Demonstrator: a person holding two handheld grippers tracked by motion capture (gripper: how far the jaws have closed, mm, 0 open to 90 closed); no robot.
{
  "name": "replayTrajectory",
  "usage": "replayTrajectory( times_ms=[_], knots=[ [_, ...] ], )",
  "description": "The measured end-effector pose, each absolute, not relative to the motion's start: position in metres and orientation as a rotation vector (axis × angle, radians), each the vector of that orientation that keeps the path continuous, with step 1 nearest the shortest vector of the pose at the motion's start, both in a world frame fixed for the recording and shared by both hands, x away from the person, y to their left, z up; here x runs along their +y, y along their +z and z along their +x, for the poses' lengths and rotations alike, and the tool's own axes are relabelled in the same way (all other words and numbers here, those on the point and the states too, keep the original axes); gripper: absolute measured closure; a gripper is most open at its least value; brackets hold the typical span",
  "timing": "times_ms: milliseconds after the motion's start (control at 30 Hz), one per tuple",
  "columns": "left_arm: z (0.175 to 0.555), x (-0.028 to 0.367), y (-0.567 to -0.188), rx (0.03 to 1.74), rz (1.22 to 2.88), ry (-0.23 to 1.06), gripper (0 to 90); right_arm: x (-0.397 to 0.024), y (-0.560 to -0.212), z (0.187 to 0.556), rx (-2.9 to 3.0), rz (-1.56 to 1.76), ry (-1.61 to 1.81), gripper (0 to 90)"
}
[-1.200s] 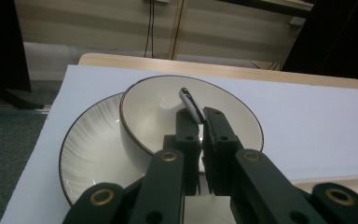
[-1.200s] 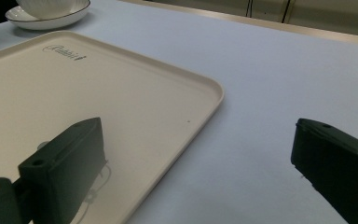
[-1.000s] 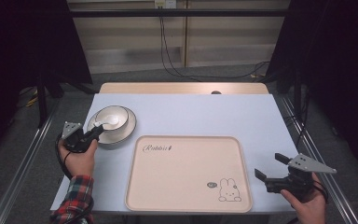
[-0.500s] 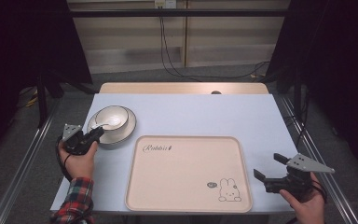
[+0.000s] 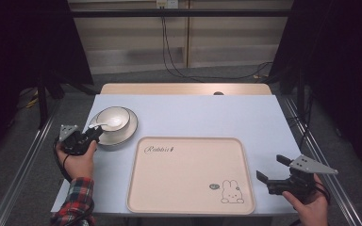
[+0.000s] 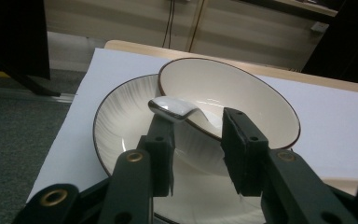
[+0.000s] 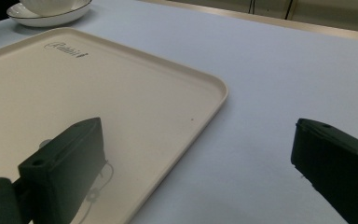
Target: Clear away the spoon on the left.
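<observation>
A cream bowl stands on a ribbed cream plate at the table's left. In the bowl lies a white spoon, its handle end over the near rim. My left gripper is at that rim. Its jaws have just been opening and now stand apart, with the handle end above the left jaw and no pad pressing on it. Off the front right corner of the beige rabbit tray, my right gripper rests wide open with nothing in it. The right gripper view has the tray ahead and the bowl far off.
The tray lies in the middle front of the pale blue table top, with nothing on it. A wooden strip runs along the table's far edge. Cables hang down behind the table. Dark stands flank both sides.
The left gripper's jaws have parted at the spoon handle. Both hands and the bowl, plate and tray stay where they were.
</observation>
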State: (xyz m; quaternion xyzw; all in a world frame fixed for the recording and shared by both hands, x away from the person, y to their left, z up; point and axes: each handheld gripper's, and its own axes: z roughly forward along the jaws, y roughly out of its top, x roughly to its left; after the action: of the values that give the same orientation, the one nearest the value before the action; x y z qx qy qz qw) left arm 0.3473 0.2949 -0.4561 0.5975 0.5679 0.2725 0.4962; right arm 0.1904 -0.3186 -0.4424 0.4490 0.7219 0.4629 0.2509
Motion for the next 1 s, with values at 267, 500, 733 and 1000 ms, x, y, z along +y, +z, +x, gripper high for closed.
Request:
replayTrajectory(
  times_ms=[267, 500, 733, 1000],
  knots=[
    [0.355, 0.296, -0.458, 1.405, 1.401, 0.660, 54.4, -0.318, -0.443, 0.191, 1.967, 1.222, 1.259, 2.5],
    [0.365, 0.298, -0.461, 1.414, 1.367, 0.661, 54.5, -0.319, -0.445, 0.191, 1.971, 1.231, 1.264, 2.5],
    [0.383, 0.303, -0.467, 1.473, 1.270, 0.635, 55.9, -0.325, -0.446, 0.191, 1.947, 1.266, 1.274, 2.5],
    [0.390, 0.305, -0.458, 1.468, 1.264, 0.645, 69.8, -0.330, -0.447, 0.190, 1.926, 1.294, 1.294, 2.5]
  ],
)
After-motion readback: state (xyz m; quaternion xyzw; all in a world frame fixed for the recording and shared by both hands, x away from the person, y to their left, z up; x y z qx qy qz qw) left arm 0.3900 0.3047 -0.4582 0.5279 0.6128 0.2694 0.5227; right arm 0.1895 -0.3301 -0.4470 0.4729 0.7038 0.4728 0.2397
